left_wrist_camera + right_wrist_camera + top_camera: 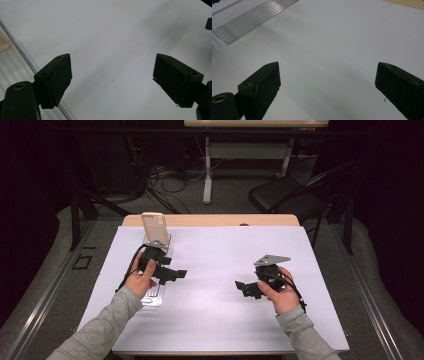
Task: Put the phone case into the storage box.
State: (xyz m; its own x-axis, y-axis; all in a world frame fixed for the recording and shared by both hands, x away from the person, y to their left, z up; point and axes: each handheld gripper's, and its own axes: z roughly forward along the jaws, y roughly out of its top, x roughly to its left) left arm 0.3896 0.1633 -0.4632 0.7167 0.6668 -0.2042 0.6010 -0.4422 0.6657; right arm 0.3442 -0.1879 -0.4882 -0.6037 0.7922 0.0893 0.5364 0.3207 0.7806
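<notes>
1. On the white sheet covering the table (225, 320), far-left side: a cream rectangular phone-like slab (155, 228) stands upright, leaning back a little, at the far end of a clear ribbed plastic tray (152, 298).
2. Progress, my read: the slab looks already seated in the tray's end. Whether anything is left to do I can't tell; nothing is in hand.
3. Left tongs (172, 274): jaws wide apart, nothing between them, only bare sheet in the left gripper view. They sit just this side of the slab, over the tray, not touching the slab.
4. Right tongs (246, 287): jaws also wide apart and empty, well apart from the tray, at centre-right.
5. Pose: both forearms come in low, tongs roughly level, tips aimed inward toward each other.
</notes>
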